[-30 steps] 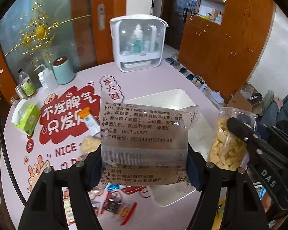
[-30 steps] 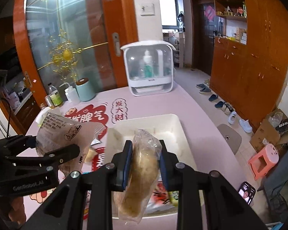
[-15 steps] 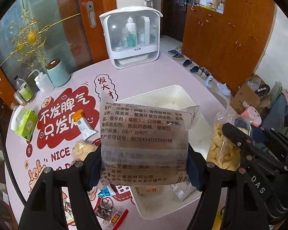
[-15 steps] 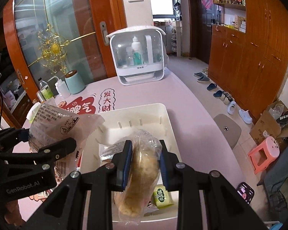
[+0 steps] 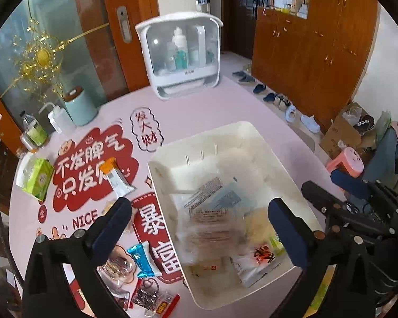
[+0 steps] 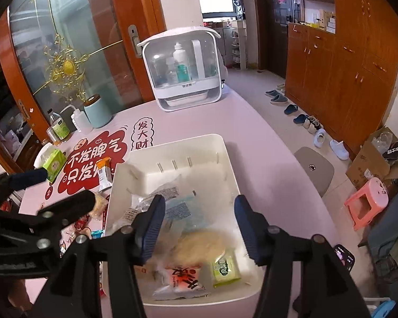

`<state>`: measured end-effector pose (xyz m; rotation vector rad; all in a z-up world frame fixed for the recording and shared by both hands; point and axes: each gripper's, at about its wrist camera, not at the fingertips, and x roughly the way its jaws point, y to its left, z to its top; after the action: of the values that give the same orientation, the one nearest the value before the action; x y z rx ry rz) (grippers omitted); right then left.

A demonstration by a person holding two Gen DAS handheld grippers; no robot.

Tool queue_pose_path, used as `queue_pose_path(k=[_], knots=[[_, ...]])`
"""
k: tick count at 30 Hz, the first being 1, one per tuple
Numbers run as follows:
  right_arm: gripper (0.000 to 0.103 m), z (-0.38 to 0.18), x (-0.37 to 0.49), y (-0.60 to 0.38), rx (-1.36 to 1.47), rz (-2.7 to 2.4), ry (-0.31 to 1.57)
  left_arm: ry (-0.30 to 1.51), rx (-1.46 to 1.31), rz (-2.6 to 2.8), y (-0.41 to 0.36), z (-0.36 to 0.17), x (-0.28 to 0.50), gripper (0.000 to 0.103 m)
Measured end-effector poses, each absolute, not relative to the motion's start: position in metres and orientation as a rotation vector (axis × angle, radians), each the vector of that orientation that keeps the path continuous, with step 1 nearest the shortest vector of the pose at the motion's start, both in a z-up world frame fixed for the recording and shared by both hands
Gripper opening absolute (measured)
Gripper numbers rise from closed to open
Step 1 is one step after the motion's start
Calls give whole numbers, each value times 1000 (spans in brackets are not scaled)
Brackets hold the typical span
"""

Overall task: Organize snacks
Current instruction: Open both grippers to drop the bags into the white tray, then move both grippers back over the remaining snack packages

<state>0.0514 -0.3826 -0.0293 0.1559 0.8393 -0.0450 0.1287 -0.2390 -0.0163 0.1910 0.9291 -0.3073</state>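
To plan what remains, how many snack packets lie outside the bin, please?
5 left of the bin: orange-topped bar, pale bag below it, blue packet, clear packet, red-edged packet; more may hide.

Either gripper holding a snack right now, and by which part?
Neither. The left gripper and right gripper are both open above the white bin.

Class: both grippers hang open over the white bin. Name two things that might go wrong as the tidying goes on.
1. The snack packets pile at the near end of the white bin; more might spill over its near rim.
2. The left gripper and right gripper sit close together, so they may collide reaching for the orange-topped bar.
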Motion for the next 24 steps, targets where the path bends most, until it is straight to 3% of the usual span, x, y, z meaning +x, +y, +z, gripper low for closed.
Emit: queue_pose_path(k=[24], knots=[[55,-30,49,-328,107,31,855,917,132,-128,-149,-2,96,102]])
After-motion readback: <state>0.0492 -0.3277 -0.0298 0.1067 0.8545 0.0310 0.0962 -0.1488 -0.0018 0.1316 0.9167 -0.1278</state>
